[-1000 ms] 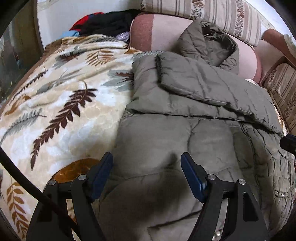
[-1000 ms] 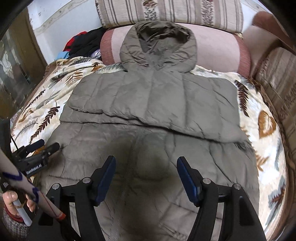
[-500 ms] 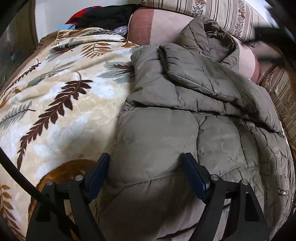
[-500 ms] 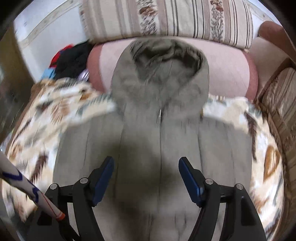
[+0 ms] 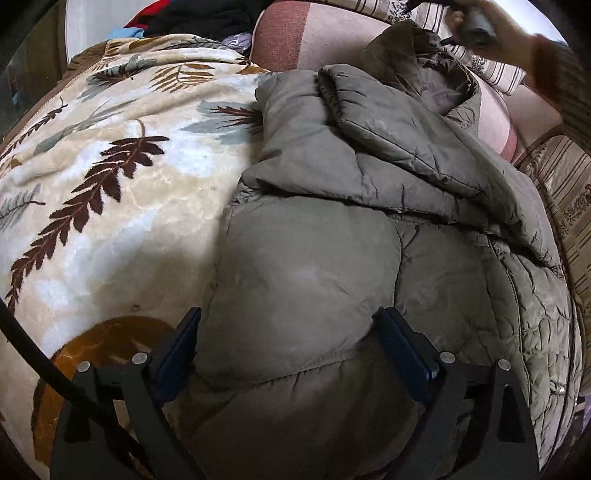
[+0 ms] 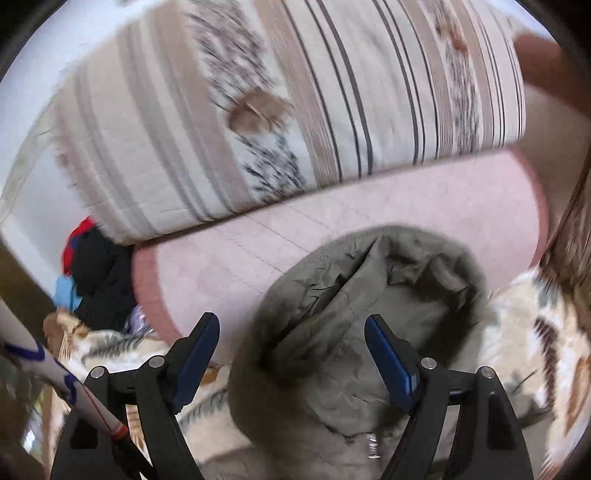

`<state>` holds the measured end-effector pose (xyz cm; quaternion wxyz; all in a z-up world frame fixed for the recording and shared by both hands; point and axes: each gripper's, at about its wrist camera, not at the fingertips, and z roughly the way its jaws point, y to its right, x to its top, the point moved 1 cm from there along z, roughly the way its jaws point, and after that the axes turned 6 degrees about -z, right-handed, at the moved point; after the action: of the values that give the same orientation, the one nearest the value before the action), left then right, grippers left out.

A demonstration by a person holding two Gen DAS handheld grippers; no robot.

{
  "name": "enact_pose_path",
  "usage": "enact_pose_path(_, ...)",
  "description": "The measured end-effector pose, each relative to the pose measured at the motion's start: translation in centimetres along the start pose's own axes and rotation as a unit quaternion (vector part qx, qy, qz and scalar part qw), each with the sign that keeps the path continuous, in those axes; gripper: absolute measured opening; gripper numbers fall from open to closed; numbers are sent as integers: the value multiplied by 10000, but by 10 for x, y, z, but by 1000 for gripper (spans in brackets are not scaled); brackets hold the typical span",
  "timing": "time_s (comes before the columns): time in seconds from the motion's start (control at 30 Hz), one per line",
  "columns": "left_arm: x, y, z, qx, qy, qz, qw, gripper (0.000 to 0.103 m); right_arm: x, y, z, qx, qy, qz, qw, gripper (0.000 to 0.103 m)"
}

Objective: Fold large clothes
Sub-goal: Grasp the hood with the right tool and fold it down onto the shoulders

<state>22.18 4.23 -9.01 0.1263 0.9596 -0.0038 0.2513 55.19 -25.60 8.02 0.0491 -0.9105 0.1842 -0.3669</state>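
Observation:
An olive quilted hooded jacket lies on a leaf-print blanket, its sleeves folded across the chest. My left gripper is open, its fingers spread around a puffed part of the jacket's lower body. My right gripper is open and empty over the jacket's hood, which rests against a pink bolster. The hand that holds the right gripper shows at the top right of the left wrist view.
A striped cushion sits above the pink bolster. A heap of dark, red and blue clothes lies at the far left by the wall. A brown patterned sofa arm borders the right side.
My right gripper has moved forward from the jacket's lower body up to the hood. My left gripper has sunk lower onto the jacket, which now bulges between its fingers.

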Motion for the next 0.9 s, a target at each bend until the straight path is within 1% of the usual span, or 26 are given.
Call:
enact_pose_path(0.07,0,0,1,-8,2,12,10000,96,0,3,22,73,-154,179,9997,85)
enact_pose_path(0.1,0,0,1,-10,5,13,10000,96,0,4,31,94,-242,212,9994,83)
enact_pose_path(0.13,0,0,1,-13,1,11,10000,97,-2,4,41,72,-352,193,9992,75)
enact_pose_path(0.17,1,0,2,-14,-3,11,10000,97,-4,4,46,114,-422,156,9989,38)
enact_pose_path(0.2,1,1,2,-13,-6,13,10000,97,-7,5,49,214,-512,142,9984,11)
enact_pose_path(0.23,2,1,2,-5,-11,17,10000,97,-11,5,48,268,-573,121,9979,11)
enact_pose_path(0.3,2,2,2,11,-10,29,10000,97,-18,1,33,206,-489,-135,9985,10)
enact_pose_path(0.4,3,2,1,27,-17,32,10000,97,-32,-3,-5,249,-410,-513,9975,8)
enact_pose_path(0.5,2,2,-1,52,-12,45,10000,97,-53,-5,-58,356,-342,-784,9957,7)
enact_pose_path(0.57,3,1,-5,17,12,44,10000,97,-80,-5,-105,479,-290,-982,9936,7)
enact_pose_path(0.6,3,1,-10,-53,60,23,10000,97,-89,-4,-119,522,-274,-1049,9927,7)
enact_pose_path(0.67,5,-1,-22,-189,190,-32,9996,97,-122,-1,-161,658,-243,-1217,9901,7)
enact_pose_path(0.7,7,-3,-33,-310,329,-93,9989,97,-139,0,-179,708,-248,-1305,9886,7)
enact_pose_path(0.73,8,-5,-42,-375,432,-139,9983,97,-164,1,-201,775,-252,-1383,9870,7)
enact_pose_path(0.8,9,-12,-62,-416,724,-237,9962,97,-202,5,-223,891,-305,-1459,9848,7)
enact_pose_path(0.83,10,-16,-68,-371,845,-251,9954,97,-230,7,-232,956,-394,-1486,9835,7)
enact_pose_path(0.9,13,-22,-74,-218,1017,-274,9942,97,-273,11,-233,1029,-602,-1457,9821,7)
